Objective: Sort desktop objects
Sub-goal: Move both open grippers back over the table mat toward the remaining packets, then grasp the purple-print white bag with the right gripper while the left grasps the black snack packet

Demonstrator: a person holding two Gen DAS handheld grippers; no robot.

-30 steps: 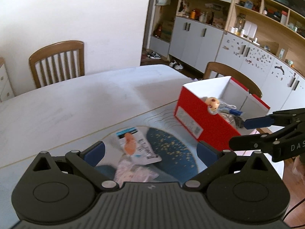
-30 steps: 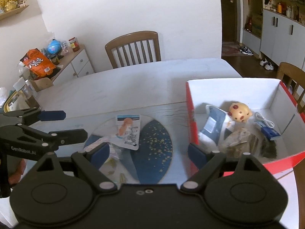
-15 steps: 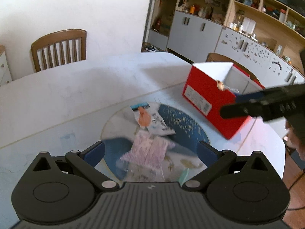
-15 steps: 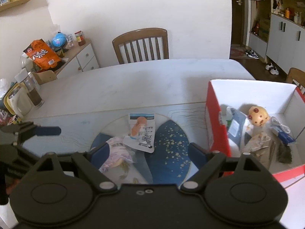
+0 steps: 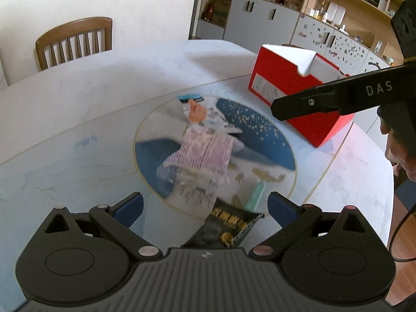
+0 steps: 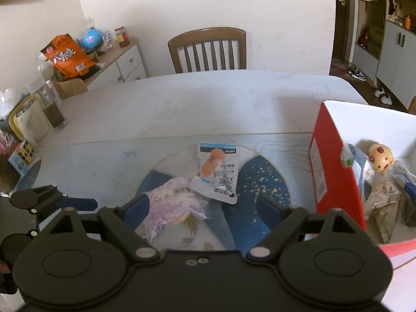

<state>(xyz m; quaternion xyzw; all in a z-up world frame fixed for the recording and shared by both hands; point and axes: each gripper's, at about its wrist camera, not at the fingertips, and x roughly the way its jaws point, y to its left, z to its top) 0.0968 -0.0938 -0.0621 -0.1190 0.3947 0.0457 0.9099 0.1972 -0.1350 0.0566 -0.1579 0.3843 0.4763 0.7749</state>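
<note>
A purple-patterned snack bag (image 5: 205,152) lies on the round blue-and-white mat (image 5: 262,127), with a white pouch bearing an orange picture (image 5: 205,113) just beyond it. A black-and-gold packet (image 5: 226,230) lies at the mat's near edge, right under my open, empty left gripper (image 5: 205,205). In the right wrist view my right gripper (image 6: 202,208) is open and empty above the purple bag (image 6: 171,208) and near the white pouch (image 6: 218,174). The red box (image 6: 335,179) at right holds a round toy (image 6: 381,157) and several other items.
The right gripper's finger (image 5: 325,98) crosses the left wrist view in front of the red box (image 5: 286,85). A wooden chair (image 6: 208,49) stands at the table's far side. A puzzle cube (image 6: 24,153), a jar and a kettle sit at the left edge.
Both grippers have pulled back and to the left, away from the red box. The black-and-gold packet has come into the left wrist view. Nothing was grasped.
</note>
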